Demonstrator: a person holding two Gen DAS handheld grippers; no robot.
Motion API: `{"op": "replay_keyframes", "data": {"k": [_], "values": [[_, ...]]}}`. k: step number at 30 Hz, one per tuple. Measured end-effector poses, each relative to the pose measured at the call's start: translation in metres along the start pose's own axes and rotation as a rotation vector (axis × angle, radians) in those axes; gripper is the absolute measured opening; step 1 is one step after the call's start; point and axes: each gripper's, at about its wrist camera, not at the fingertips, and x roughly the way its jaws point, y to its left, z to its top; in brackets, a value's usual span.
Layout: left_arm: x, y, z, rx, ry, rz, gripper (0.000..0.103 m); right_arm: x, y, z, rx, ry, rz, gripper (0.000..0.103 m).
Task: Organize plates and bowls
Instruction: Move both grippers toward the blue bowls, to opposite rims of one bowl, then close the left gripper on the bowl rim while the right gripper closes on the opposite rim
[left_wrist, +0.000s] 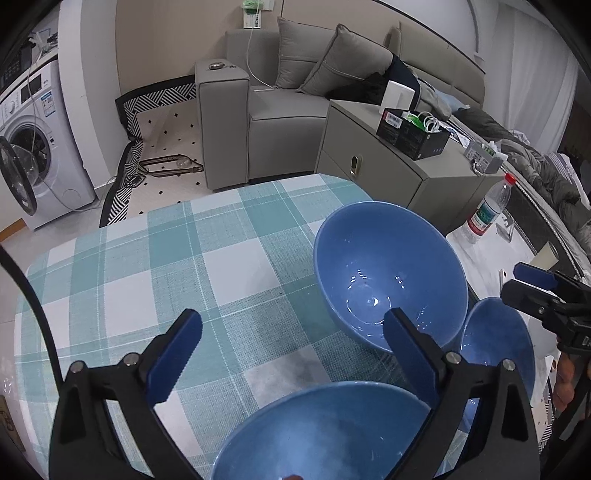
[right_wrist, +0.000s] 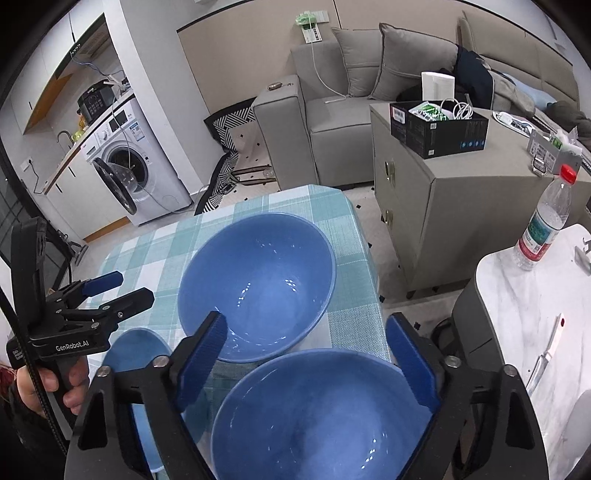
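Three blue bowls stand on a teal checked tablecloth (left_wrist: 147, 280). The far bowl (left_wrist: 388, 266) also shows in the right wrist view (right_wrist: 258, 280). A second bowl (left_wrist: 496, 339) sits at the right in the left wrist view and is the near one (right_wrist: 314, 417) in the right wrist view. A third bowl (left_wrist: 317, 432) lies under my left gripper (left_wrist: 295, 350), which is open and empty above it; it shows at lower left in the right wrist view (right_wrist: 136, 350). My right gripper (right_wrist: 306, 354) is open over the near bowl's rim.
A grey cabinet (right_wrist: 443, 192) with a black box (right_wrist: 439, 129) stands behind the table. A water bottle (right_wrist: 543, 225) stands on a white marble table (right_wrist: 524, 317) at the right. A sofa (left_wrist: 280, 107) and washing machine (left_wrist: 33, 147) are further off.
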Motion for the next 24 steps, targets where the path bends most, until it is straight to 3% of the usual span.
{"op": "replay_keyframes", "data": {"k": [2,9,11,15,24], "values": [[0.006,-0.002,0.001,0.009,0.022,-0.008,0.091,0.009,-0.003,0.001,0.011,0.016,0.002,0.086],[0.024,-0.007,0.005,0.011,0.06,-0.027,0.077,0.04,-0.015,0.003,0.059,0.084,0.01,0.065],[0.03,-0.008,0.006,0.009,0.083,-0.04,0.066,0.046,-0.015,0.003,0.062,0.094,0.011,0.064],[0.039,-0.011,0.006,0.014,0.104,-0.041,0.058,0.054,-0.016,0.005,0.059,0.104,0.014,0.063],[0.051,-0.016,0.007,0.008,0.147,-0.077,0.04,0.062,-0.01,0.006,0.032,0.119,0.016,0.046]]}}
